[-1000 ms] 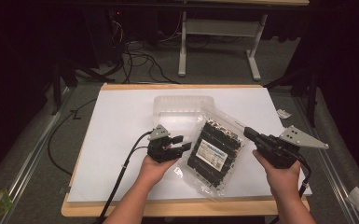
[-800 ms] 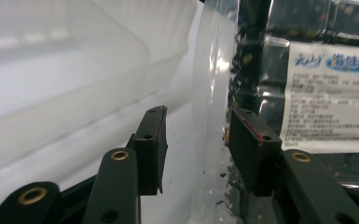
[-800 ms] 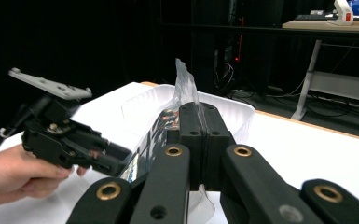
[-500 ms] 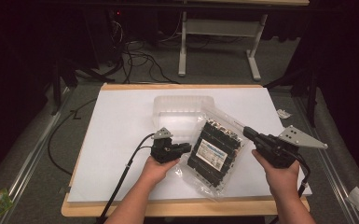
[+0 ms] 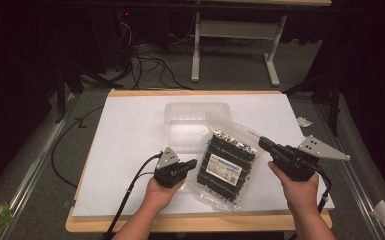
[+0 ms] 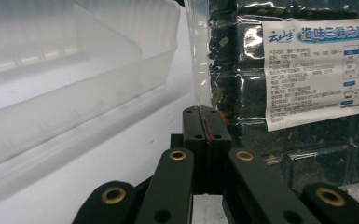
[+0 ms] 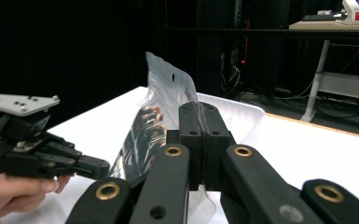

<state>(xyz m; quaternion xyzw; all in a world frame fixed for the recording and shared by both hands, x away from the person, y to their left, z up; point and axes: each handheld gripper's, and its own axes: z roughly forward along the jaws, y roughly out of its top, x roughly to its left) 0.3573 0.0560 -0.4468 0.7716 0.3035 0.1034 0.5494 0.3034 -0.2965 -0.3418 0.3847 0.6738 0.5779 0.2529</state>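
Moved in right onto bag [image 5: 226,164] left edge: left gripper [image 5: 194,164], jaws just clamped on film. Right gripper [image 5: 263,143] pinching right edge. Bag between both, near-centre of table [image 5: 130,130], long axis running near-far, tray [image 5: 190,120] just beyond.

A tabletop [image 5: 130,130] with a white sheet over it and a wooden edge showing along the front and far sides carries everything here. A clear plastic tray [image 5: 192,117] sits on it toward the far middle, open side up. Just in front of the tray and overlapping its near right corner lies a clear bag of dark seaweed sheets [image 5: 227,162] with a white label, set at a slant. A small scrap [image 5: 305,121] lies off the far right corner.
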